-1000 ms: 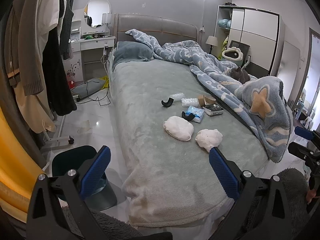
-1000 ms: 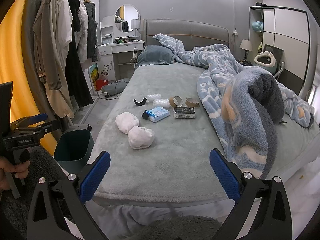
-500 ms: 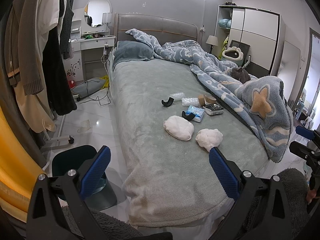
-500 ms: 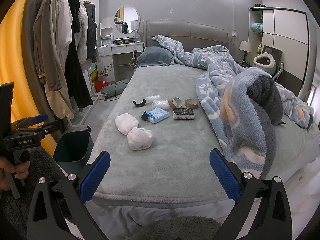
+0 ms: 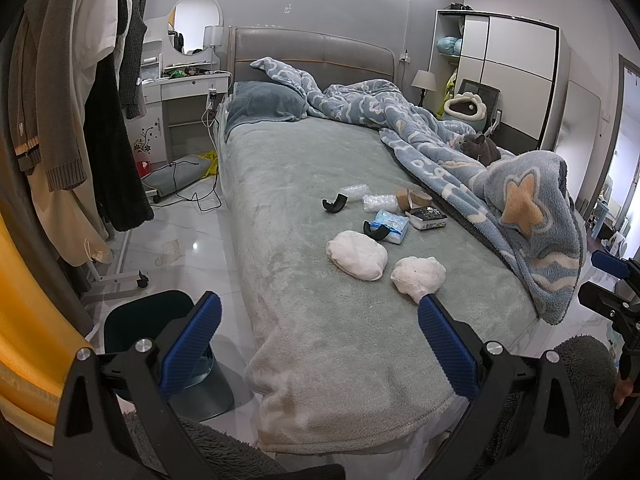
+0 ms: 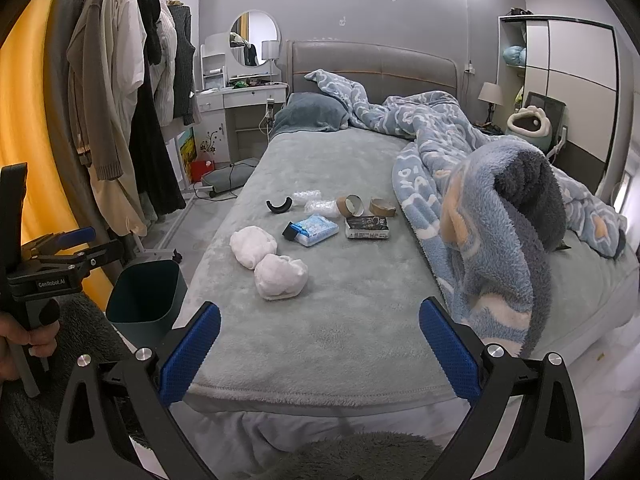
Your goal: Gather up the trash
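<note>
Trash lies on the grey-green bed (image 5: 304, 280): two white crumpled wads (image 5: 357, 254) (image 5: 418, 275), a blue tissue pack (image 5: 390, 226), a dark small box (image 5: 429, 217), cardboard tape rolls (image 5: 414, 199), clear plastic wrap (image 5: 378, 202) and a black curved piece (image 5: 334, 204). In the right wrist view the wads (image 6: 281, 276) (image 6: 253, 246), pack (image 6: 314, 230), box (image 6: 367, 227) and rolls (image 6: 351, 205) sit mid-bed. A dark green bin (image 6: 146, 298) (image 5: 148, 322) stands on the floor at the bed's left corner. My left gripper (image 5: 318, 334) and right gripper (image 6: 319, 336) are open, empty, short of the bed's foot.
A blue patterned blanket (image 6: 496, 216) is heaped along the bed's right side. Clothes hang on a rack (image 5: 72, 120) at the left. A dressing table (image 5: 180, 96) and cables on the floor (image 5: 188, 184) lie beyond. A wardrobe (image 5: 508, 80) stands at the right.
Both grippers have drifted very slightly; the right wrist view edged a little closer to the bed. Nothing on the bed has moved.
</note>
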`<state>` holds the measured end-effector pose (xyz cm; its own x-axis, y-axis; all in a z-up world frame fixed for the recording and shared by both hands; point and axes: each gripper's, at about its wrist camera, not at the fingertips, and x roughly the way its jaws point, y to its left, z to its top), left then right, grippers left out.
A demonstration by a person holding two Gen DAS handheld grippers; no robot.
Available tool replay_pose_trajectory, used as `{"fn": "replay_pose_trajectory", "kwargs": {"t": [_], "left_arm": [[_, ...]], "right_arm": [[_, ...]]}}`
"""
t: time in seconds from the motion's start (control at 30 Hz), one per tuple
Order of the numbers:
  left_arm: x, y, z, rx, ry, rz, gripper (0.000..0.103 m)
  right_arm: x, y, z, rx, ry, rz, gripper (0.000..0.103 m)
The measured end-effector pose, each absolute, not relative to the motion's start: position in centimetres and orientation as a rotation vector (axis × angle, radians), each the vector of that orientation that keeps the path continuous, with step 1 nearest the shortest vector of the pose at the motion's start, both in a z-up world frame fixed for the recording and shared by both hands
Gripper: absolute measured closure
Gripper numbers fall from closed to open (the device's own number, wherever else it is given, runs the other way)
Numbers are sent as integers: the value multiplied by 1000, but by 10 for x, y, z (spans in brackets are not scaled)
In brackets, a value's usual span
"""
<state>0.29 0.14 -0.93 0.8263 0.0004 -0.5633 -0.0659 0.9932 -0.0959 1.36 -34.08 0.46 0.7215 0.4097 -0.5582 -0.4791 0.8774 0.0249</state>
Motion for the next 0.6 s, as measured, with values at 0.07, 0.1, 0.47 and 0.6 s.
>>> {"fn": "replay_pose_trajectory", "kwargs": {"t": [0.07, 0.1, 0.47, 0.6], "left_arm": [[3, 1, -9, -116, 596, 32, 3], [3, 2, -11, -120, 596, 28, 3], [0, 2, -7, -146, 590, 42, 3], [4, 1, -5, -116, 604, 76, 3]], "right_arm": [[14, -341, 4, -124, 587, 492, 3], [14, -341, 4, -124, 587, 492, 3], [17, -344, 4, -121, 609, 505, 3], [15, -340, 6, -163, 606, 509, 3]]}}
